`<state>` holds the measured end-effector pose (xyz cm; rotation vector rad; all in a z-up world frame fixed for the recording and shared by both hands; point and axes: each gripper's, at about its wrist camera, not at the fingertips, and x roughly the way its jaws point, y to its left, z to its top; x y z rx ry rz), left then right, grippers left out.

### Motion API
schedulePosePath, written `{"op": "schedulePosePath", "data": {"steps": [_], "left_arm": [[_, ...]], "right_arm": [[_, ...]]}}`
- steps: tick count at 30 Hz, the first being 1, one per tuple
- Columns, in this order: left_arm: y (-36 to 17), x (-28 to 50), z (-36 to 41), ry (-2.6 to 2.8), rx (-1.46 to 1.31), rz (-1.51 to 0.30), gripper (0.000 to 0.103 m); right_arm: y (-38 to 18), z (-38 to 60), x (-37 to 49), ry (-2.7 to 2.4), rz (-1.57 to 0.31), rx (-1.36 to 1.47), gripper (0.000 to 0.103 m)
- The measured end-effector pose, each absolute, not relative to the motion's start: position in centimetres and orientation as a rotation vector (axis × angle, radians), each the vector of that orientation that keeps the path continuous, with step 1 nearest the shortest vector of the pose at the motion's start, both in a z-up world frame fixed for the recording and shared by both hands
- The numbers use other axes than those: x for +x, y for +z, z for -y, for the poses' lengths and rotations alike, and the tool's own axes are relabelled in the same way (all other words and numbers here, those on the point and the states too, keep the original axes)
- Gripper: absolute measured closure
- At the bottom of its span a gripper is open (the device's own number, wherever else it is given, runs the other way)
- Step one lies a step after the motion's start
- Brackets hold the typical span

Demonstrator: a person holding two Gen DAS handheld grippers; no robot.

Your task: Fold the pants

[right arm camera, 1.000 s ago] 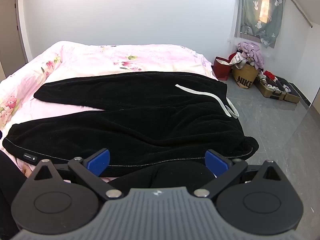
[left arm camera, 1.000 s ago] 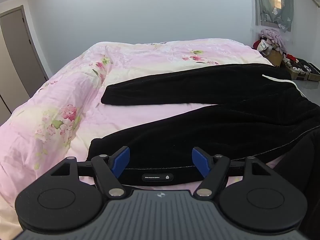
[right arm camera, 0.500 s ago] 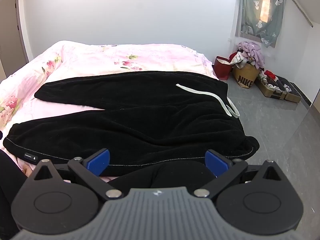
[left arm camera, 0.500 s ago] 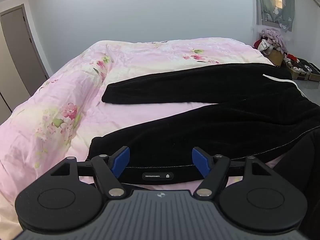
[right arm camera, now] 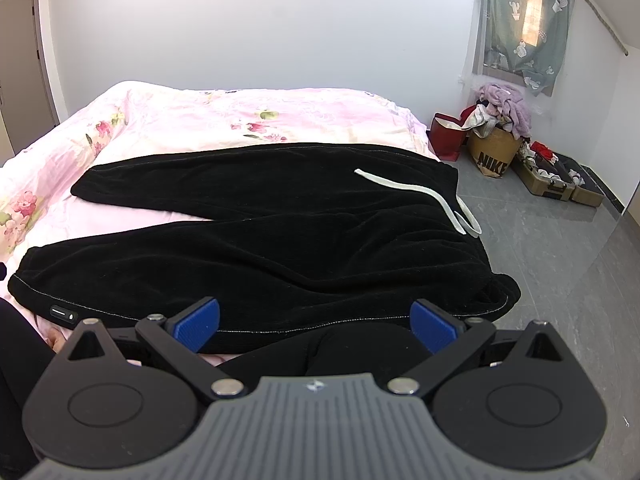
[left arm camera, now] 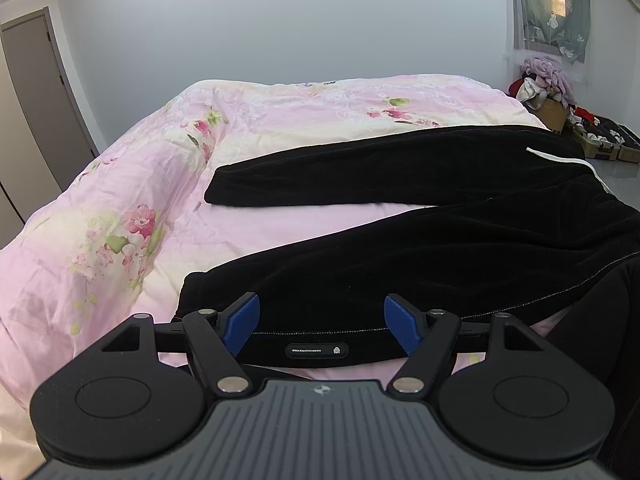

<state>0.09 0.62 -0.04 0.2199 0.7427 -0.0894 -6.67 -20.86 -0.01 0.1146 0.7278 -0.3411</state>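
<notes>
Black pants [right arm camera: 280,232] lie flat on a pink floral bed [right arm camera: 240,116], legs spread apart to the left, waist with a white drawstring [right arm camera: 420,192] at the right edge. In the left wrist view the pants [left arm camera: 400,256] show the near leg's cuff with a small label [left arm camera: 316,350]. My left gripper [left arm camera: 322,324] is open and empty, just above that cuff. My right gripper [right arm camera: 316,322] is open and empty, over the near edge of the pants by the waist.
The bed's right edge drops to a grey floor [right arm camera: 560,260]. A Nike bag [right arm camera: 494,152] heaped with clothes, a red bag [right arm camera: 446,136] and an open case [right arm camera: 560,176] stand by the far wall. A door [left arm camera: 36,112] is at left.
Both grippers have barely shifted; the views have drifted very slightly. Both stay open and the pants have not moved.
</notes>
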Motion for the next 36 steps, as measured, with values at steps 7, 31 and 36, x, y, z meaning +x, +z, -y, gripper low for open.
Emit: {"op": "schedulePosePath", "data": {"steps": [7, 31, 36], "left_arm": [[-0.11, 0.11, -0.56, -0.088, 0.22, -0.743, 0.019], [0.22, -0.05, -0.41, -0.085, 0.225, -0.747, 0.019], [0.25, -0.08, -0.18, -0.089, 0.227, -0.746, 0.019]], "right_arm": [[-0.05, 20.83, -6.57, -0.342, -0.728, 0.113, 0.005], [0.02, 21.12, -6.67, -0.34, -0.725, 0.121, 0.005], [0.01, 21.15, -6.72, -0.341, -0.724, 0.123, 0.005]]}}
